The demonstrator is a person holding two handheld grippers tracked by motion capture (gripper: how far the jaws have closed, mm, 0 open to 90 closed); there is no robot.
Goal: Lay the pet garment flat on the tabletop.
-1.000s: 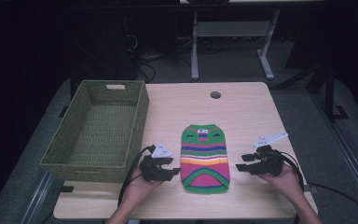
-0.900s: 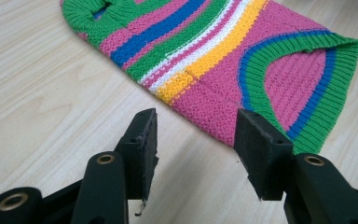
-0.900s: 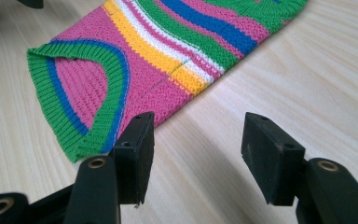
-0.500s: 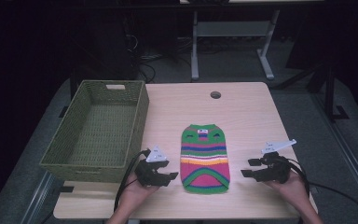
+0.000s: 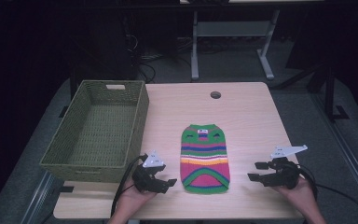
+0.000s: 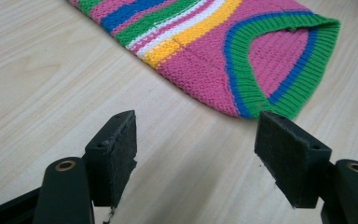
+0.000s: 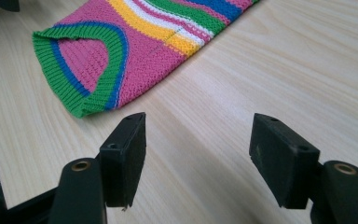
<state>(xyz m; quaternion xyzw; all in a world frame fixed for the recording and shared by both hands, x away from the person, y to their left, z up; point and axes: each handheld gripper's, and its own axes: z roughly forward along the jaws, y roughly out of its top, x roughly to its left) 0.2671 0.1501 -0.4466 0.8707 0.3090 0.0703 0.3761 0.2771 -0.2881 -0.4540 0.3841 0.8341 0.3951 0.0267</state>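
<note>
Your sweater (image 5: 204, 157), a small knitted one in pink, green, blue, yellow and white stripes, lies flat on the wooden table (image 5: 247, 116), near the front edge and roughly midway across. Its neck end points away from you; the rounded green-and-blue hem faces you.

Your left gripper (image 5: 165, 181) sits low over the table just to the left of the hem, between the sweater and the near corner of the basket (image 5: 95, 133). In the left gripper view its jaws stand spread with bare tabletop between them; they have just been opening. The pads (image 6: 116, 149) touch nothing, and the hem's corner lies just past them, up and to the right.

Your right gripper (image 5: 257, 171) is held near the table's right front, apart from the sweater, with a strip of bare wood between the two. Its jaws are likewise spread and have just been opening, with only tabletop between them. In the right gripper view the hem shows ahead and to the left of the pads (image 7: 126, 154), not in contact.

The woven green basket stands on the table's left side, its long edge running front to back, well left of the sweater. Nothing shows inside it. A round cable hole (image 5: 215, 95) sits in the tabletop near the far edge, beyond the sweater's neck.

Both of your hands enter from the bottom of the high view, one on either side of the sweater.
</note>
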